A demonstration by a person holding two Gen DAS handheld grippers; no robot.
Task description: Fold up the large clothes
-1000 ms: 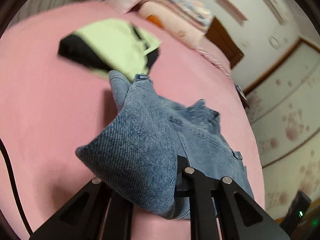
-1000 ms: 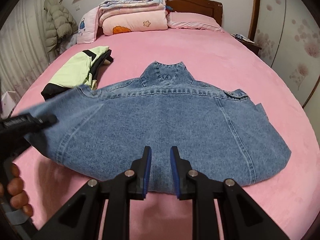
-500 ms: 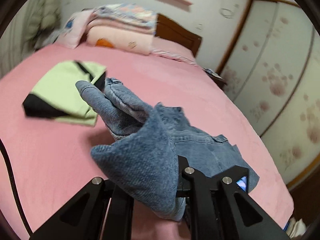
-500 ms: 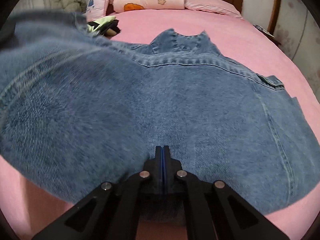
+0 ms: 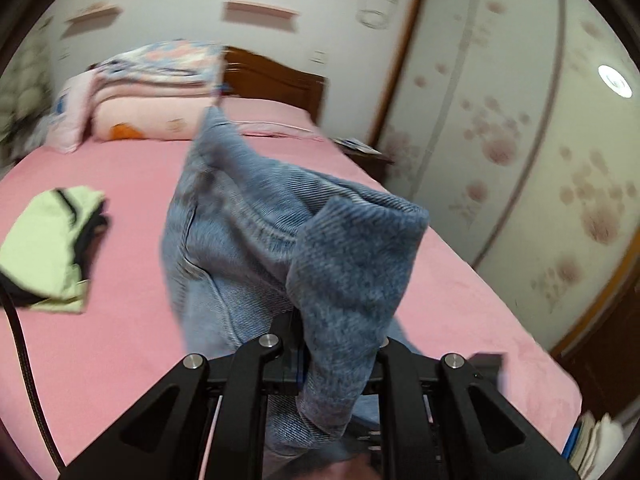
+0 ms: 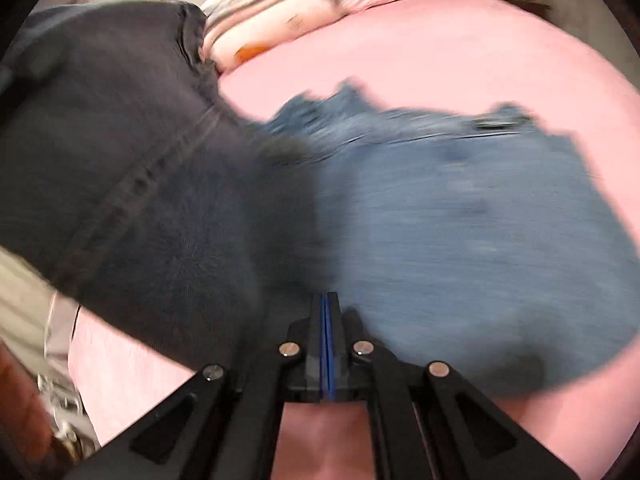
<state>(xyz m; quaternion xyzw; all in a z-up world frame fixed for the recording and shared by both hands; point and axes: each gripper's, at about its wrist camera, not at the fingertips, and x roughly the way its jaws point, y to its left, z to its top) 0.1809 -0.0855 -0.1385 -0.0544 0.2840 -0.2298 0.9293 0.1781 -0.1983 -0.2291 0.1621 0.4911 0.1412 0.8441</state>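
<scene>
- Denim is filling the middle of the left wrist view: the left gripper is clamping a bunched fold of the blue denim jacket, its jaws pressed tight on the cloth.
- From that grip, the jacket is rising in a blurred ridge above the pink bed, with one thick rolled edge drooping over the right finger.
- Left of the jacket, a folded green and black garment is lying flat on the bed, well apart from the denim.
- At the head of the bed, a stack of folded quilts is sitting against the wooden headboard, and a wardrobe with flower-patterned doors is standing to the right.
- Blur is smearing the right wrist view, where the right gripper is pointing down at the denim jacket, its blue-lined jaws brought fully together; the hem is lying right at the fingertips, so the tips appear to be pinching its edge.
- On the right of this view, the jacket's body is lying spread on the pink bed, collar toward the pillows.
- On the left, a shadowed part of the same jacket is hanging lifted, close to the lens.
</scene>
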